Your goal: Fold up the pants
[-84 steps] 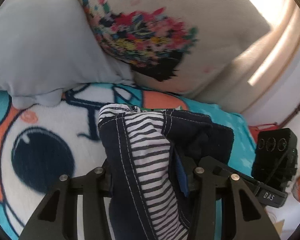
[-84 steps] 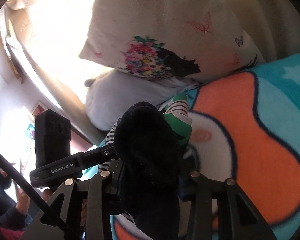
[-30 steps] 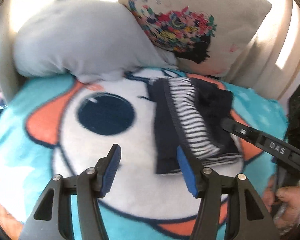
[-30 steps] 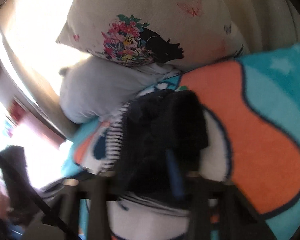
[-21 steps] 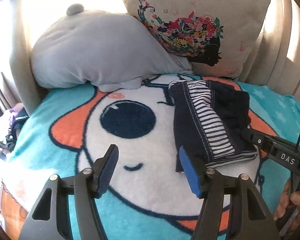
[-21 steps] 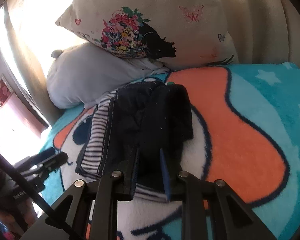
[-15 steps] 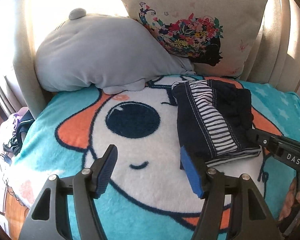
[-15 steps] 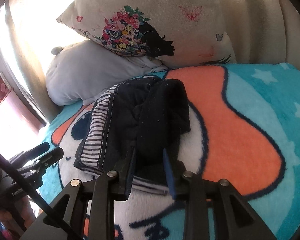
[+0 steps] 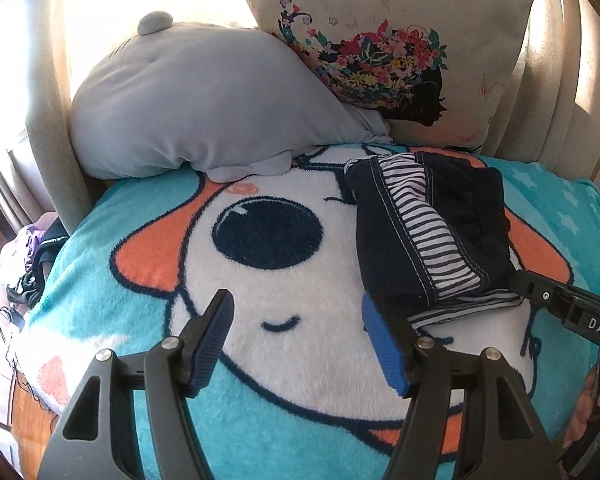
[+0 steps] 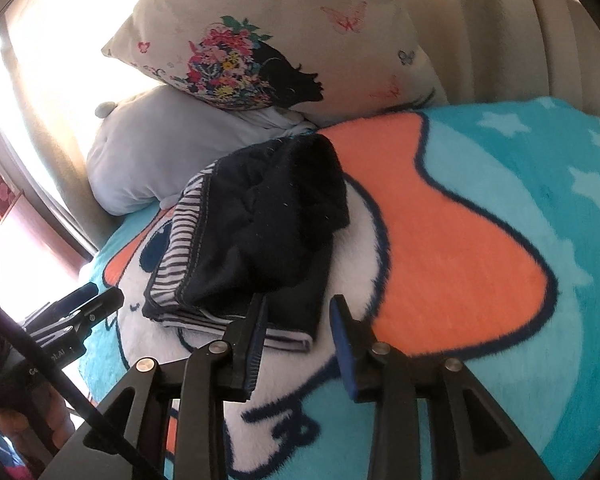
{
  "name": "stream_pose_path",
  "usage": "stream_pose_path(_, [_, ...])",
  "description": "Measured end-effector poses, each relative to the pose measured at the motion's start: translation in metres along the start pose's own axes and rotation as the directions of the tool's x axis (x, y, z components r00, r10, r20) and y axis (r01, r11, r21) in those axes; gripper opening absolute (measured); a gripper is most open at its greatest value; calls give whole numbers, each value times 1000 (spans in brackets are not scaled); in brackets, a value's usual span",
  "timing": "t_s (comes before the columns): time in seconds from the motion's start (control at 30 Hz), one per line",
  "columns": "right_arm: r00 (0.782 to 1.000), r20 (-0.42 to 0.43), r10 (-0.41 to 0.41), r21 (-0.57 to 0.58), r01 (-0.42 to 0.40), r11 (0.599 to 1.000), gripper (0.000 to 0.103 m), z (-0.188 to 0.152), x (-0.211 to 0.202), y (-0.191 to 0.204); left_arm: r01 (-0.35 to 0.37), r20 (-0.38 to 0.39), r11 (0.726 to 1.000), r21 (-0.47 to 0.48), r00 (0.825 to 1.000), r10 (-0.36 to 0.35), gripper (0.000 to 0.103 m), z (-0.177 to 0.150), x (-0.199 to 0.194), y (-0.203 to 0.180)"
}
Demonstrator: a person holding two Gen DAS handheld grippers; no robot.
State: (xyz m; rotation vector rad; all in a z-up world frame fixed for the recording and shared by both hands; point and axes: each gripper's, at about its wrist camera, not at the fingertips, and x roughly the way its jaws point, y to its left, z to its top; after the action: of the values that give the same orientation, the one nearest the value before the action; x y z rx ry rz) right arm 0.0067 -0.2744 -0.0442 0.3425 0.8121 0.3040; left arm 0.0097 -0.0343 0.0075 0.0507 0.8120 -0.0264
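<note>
At the centre of the frame the folded pants (image 10: 260, 232) lie on a cartoon-print blanket (image 10: 480, 240), navy with a striped edge at their left. The right gripper (image 10: 298, 316) hangs at bottom centre, jaws parted and holding nothing, its left finger overlapping the pants' near edge. A floral pillow (image 10: 284, 48) and a grey pillow (image 10: 172, 152) sit at upper left.

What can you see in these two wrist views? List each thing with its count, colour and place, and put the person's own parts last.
folded pants: 1, navy with striped lining, lying on the blanket
cartoon blanket: 1, teal, white, orange, covering the bed
plush pillow: 1, grey, behind the blanket
floral cushion: 1, cream, leaning on the plush pillow
left gripper: 1, black with blue pads, open, empty
right gripper: 1, black with blue pads, open, near the pants' edge
</note>
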Motion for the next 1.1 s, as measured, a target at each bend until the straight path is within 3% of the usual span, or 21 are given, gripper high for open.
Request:
stream_pose_path(0.2, [1000,12,24,20,-25,1000,48,-5,-3,-3,16,-20,1000,-26,1000,-17,72,-3,5,3])
stream_pose_path(0.37, [999,30,30,28,-31,999,67,-9,-8,-4,57,-68,996,-65,996,-61,76,0,16,10])
stream_pose_path(0.6, [998,57,29,26,-31,999,68,2,-12,-11,140,-21,981,-134,989,-145,76,48,24,30])
stream_pose_path(0.7, [987,106,117,39,-122,992,68,13,-17,-9,191,-14,971,-145,981,-195,76,70,36,28])
stream_pose_path(0.77, [969,142,201,54,-210,976,68,29,-16,-6,206,-32,964,-166,976,-214,76,82,51,26])
stream_pose_path(0.87, [944,181,276,66,-292,954,70,53,-8,-1,265,-87,941,-210,954,-287,76,98,84,23])
stream_pose_path(1.0, [915,147,375,141,-395,908,72,79,25,-1,262,-167,925,-277,934,-315,76,104,127,19])
stream_pose_path(1.1, [925,101,365,211,-379,901,72,85,54,-11,255,-189,919,-301,928,-320,76,102,144,15])
